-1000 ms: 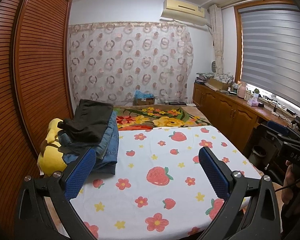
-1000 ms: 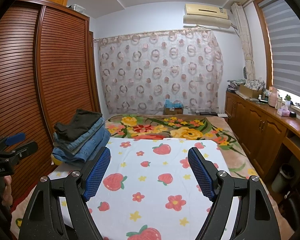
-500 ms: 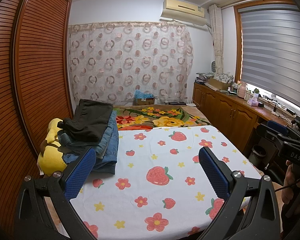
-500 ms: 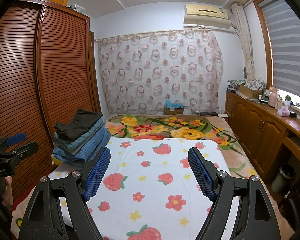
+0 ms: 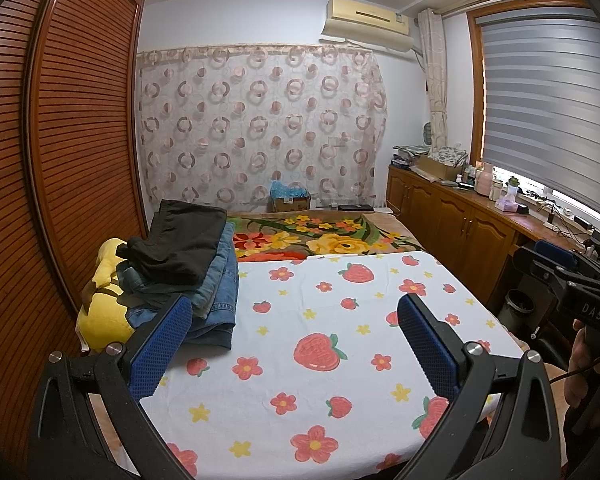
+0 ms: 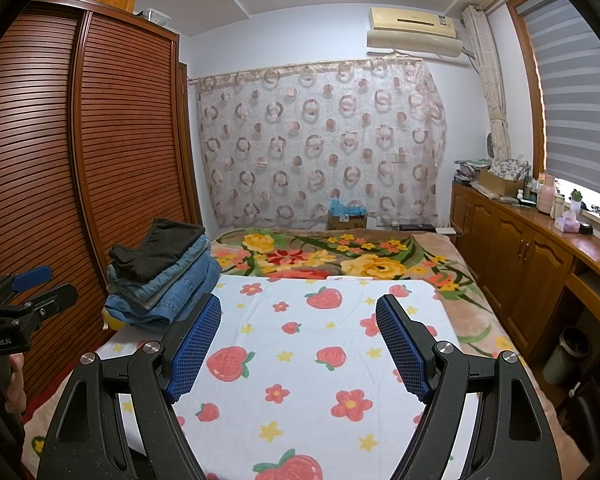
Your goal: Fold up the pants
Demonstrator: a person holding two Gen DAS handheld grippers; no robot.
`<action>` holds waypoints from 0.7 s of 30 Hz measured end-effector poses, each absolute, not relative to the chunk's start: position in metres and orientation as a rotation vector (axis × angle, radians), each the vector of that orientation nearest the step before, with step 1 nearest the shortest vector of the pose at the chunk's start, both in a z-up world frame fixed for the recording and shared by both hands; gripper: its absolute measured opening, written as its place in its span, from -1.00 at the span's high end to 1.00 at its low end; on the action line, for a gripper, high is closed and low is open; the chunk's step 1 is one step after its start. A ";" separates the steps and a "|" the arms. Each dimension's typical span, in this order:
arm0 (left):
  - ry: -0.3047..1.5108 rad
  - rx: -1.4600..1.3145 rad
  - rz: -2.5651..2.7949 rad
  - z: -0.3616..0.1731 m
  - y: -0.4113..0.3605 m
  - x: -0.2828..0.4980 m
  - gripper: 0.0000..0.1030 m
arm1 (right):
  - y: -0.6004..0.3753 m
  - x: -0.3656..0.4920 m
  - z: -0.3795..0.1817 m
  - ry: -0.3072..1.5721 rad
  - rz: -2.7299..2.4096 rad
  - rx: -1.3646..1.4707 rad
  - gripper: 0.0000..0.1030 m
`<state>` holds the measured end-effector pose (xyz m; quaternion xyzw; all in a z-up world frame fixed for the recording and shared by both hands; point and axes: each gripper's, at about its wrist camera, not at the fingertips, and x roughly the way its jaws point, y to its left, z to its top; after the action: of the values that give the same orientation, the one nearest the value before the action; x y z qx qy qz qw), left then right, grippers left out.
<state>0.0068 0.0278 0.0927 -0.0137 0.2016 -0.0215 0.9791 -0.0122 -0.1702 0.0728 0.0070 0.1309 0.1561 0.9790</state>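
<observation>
My left gripper (image 5: 294, 330): jaws spread wide, nothing between, hovering above strawberry sheet (image 5: 320, 344). My right gripper (image 6: 299, 330): jaws likewise spread, holding nothing. One stack of folded pants (image 5: 188, 270) at sheet's left edge, well apart from both grippers; dark pair on top, I count roughly three denim pairs beneath, exact number unclear. One yellow plush toy (image 5: 104, 308) touching stack's left side. One floral blanket (image 6: 340, 258) beyond sheet.

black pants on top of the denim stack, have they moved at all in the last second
No. The black folded pants sit in the same spot atop the blue denim stack, beside the slatted wooden wardrobe, in both views.
</observation>
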 end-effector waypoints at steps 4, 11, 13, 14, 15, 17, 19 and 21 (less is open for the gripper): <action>0.406 -0.029 -0.045 0.093 0.028 0.007 -0.99 | -0.170 -0.014 0.072 0.261 0.314 0.014 -0.58; 0.403 -0.029 -0.043 0.093 0.029 0.004 -0.99 | -0.170 -0.014 0.071 0.260 0.311 0.014 -0.58; 0.403 -0.029 -0.043 0.093 0.029 0.004 -0.99 | -0.170 -0.014 0.071 0.260 0.310 0.012 -0.58; 0.403 -0.030 -0.043 0.094 0.029 0.003 -0.99 | -0.170 -0.014 0.071 0.260 0.311 0.013 -0.58; 0.403 -0.029 -0.043 0.093 0.029 0.004 -0.99 | -0.170 -0.014 0.071 0.260 0.310 0.014 -0.58; 0.403 -0.028 -0.043 0.093 0.029 0.004 -0.99 | -0.170 -0.013 0.071 0.262 0.311 0.014 -0.58; 0.403 -0.029 -0.043 0.093 0.029 0.003 -0.99 | -0.169 -0.015 0.071 0.261 0.311 0.013 -0.58; 0.403 -0.028 -0.043 0.093 0.029 0.004 -0.99 | -0.170 -0.015 0.072 0.261 0.313 0.015 -0.58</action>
<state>0.0039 0.0290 0.0928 -0.0140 0.2002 -0.0212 0.9794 -0.0148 -0.1698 0.0716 0.0074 0.1295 0.1552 0.9793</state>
